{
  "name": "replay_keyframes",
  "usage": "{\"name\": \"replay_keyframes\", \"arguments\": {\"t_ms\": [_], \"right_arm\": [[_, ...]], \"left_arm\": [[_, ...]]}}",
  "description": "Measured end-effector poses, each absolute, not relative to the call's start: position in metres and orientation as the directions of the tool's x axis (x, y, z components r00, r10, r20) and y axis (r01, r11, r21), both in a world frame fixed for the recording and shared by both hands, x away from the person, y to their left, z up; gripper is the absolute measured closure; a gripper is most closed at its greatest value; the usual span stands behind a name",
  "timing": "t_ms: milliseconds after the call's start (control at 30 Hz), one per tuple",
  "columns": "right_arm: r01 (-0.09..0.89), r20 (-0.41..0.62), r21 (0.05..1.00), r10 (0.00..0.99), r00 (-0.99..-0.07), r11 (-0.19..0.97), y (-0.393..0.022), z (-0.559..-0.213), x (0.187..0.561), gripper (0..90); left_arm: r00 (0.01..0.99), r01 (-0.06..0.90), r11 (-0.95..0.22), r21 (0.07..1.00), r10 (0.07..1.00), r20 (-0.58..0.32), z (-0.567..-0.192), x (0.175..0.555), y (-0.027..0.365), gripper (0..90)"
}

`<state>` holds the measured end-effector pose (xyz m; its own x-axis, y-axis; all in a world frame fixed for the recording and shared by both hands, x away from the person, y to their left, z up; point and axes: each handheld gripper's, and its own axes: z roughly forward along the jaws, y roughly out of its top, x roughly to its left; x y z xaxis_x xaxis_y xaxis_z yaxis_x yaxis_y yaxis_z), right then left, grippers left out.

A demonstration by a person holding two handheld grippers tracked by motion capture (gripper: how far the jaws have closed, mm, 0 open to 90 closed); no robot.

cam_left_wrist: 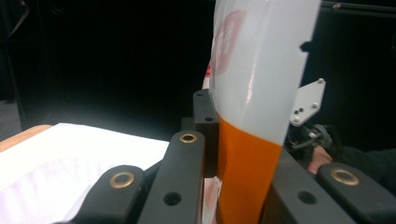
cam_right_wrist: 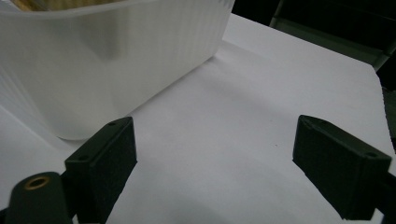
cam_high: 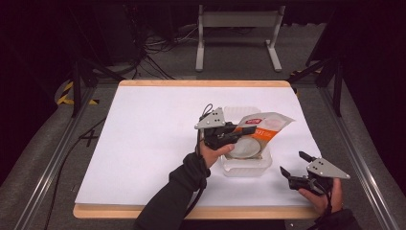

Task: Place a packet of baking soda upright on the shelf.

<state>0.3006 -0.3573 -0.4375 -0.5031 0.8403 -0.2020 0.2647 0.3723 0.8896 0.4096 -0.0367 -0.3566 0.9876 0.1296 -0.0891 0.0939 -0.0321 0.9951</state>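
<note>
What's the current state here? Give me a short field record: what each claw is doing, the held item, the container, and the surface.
left claw: shut on the orange-and-white pouch, holding it over the container
right claw: open, nothing between its jaws, above the table beside the container's near right corner
pouch: flat, white upper part and orange band, pinched between the left claw's jaws in the left gripper view
container: clear plastic tub, ribbed wall, a round item inside
surface: white table top with wooden edge
</note>
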Motion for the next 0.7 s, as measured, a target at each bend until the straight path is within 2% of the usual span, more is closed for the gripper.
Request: {"name": "replay_keyframes", "arguments": {"t_ms": [133, 333, 700], "right_arm": [[0.263, -0.191, 0.894, 0.84, -0.508, 0.362, -0.358, -0.437, 0.3, 14.1], [0.27, -0.172, 0.897, 0.841, -0.513, 0.349, -0.358, -0.436, 0.3, 14.1], [0.271, -0.161, 0.902, 0.842, -0.515, 0.337, -0.357, -0.434, 0.299, 14.0]], "left_arm": [[0.988, 0.1, -0.031, 0.995, 0.122, -0.095, -0.367, 0.408, -0.048, 89.7], [0.986, 0.13, -0.024, 0.991, 0.104, -0.126, -0.385, 0.41, -0.042, 89.7], [0.987, 0.118, -0.101, 0.988, 0.118, -0.106, -0.4, 0.406, -0.027, 89.7]]}}
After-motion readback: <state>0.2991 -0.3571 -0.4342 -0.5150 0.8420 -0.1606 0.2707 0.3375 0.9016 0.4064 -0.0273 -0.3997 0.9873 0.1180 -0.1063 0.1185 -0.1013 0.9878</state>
